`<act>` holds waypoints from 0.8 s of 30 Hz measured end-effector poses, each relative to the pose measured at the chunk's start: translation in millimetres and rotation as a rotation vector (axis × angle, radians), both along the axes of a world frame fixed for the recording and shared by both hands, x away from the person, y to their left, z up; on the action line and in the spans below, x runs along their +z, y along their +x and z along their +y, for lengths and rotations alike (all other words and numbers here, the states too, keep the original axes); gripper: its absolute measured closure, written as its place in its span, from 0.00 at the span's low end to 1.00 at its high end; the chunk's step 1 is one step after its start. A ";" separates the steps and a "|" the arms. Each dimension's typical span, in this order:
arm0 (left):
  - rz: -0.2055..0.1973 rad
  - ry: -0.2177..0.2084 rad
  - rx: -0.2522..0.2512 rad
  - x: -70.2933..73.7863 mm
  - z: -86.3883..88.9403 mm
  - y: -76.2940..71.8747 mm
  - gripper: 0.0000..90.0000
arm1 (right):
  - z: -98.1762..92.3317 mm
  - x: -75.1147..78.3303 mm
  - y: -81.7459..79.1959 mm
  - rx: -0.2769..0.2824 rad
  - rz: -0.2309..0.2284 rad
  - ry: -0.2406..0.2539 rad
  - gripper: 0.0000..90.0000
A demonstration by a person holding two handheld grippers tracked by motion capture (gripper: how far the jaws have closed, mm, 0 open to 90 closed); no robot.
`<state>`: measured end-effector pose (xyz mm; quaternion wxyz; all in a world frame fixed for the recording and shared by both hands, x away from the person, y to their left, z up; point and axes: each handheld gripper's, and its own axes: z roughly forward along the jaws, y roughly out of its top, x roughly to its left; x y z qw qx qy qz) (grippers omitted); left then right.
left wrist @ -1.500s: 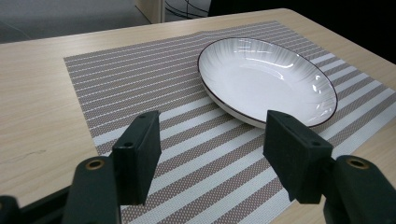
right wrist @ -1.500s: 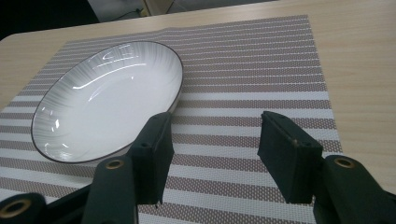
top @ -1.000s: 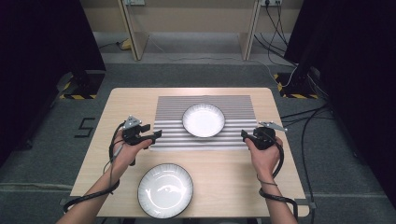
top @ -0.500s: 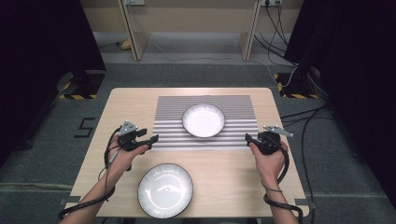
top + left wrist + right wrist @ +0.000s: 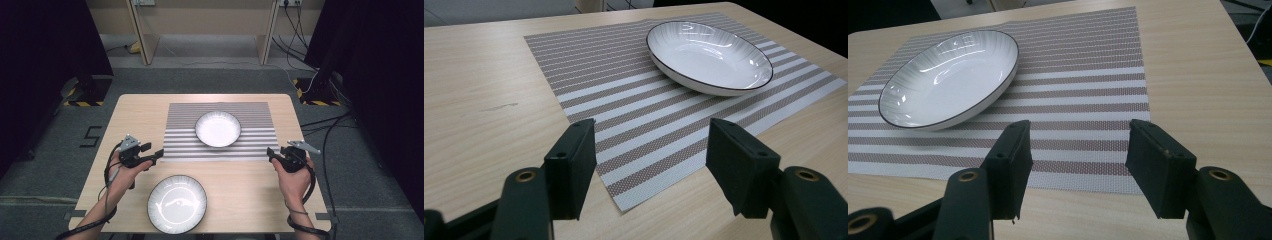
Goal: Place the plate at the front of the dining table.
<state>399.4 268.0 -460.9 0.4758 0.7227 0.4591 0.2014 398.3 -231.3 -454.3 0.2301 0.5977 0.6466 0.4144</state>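
Left gripper (image 5: 156, 154) hovered at the striped placemat's (image 5: 175, 145) near-left corner, jaws spread wide, right gripper (image 5: 270, 152) at its near-right corner, likewise spread, white bowl (image 5: 218, 128) centred on the mat, second bowl (image 5: 176, 203) near the table's (image 5: 240, 185) front edge.

A "5" on the floor (image 5: 91, 136)

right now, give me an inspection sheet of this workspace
Surface: light wooden table, striped placemat lying flat across the far half.
Job's things: white dish on the placemat; second dish on bare wood at the near edge.
Clutter: nothing seen.
Grippers: left gripper open, at the placemat's near left corner; right gripper open, at its near right corner; both empty.
Cables: one trails from each gripper; more cables on the floor at right.
Surroundings: grey floor, black curtains either side.
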 end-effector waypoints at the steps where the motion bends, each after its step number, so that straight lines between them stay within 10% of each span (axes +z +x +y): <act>1: 0.002 -0.005 0.002 0.0 1.2 -1.1 0.40 | -0.6 -0.1 -1.2 -0.004 0.000 0.003 0.48; 24: 0.004 -0.010 0.018 -7.7 18.8 -24.8 0.40 | -21.6 -9.5 -30.7 -0.053 0.000 -0.011 0.48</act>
